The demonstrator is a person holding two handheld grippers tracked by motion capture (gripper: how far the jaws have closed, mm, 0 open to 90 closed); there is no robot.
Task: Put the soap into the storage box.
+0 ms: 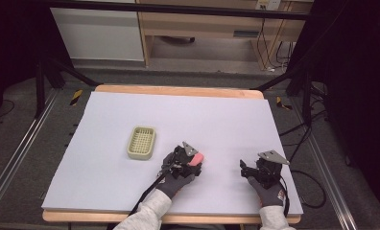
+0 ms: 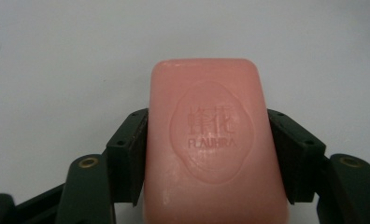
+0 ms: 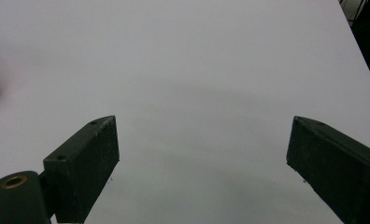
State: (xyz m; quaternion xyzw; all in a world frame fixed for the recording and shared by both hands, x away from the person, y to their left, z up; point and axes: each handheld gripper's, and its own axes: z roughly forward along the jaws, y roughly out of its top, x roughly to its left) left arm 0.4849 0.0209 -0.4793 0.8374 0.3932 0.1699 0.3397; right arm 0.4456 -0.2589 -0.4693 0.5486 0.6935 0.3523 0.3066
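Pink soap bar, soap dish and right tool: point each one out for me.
Pink soap bar [image 2: 213, 140], left gripper view, on its embossed stamp.
Soap dish [image 1: 141, 142], high view, on its slotted floor.
Right tool [image 3: 202, 163], right gripper view, midway between its open jaws.

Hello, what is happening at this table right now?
A person works at a table covered with a pale sheet, a handheld gripper in each hand. The left gripper has its jaws shut on a pink soap bar, one jaw pressing on each long side. A pale green soap dish sits empty to its left. The right gripper is open with nothing between its jaws.
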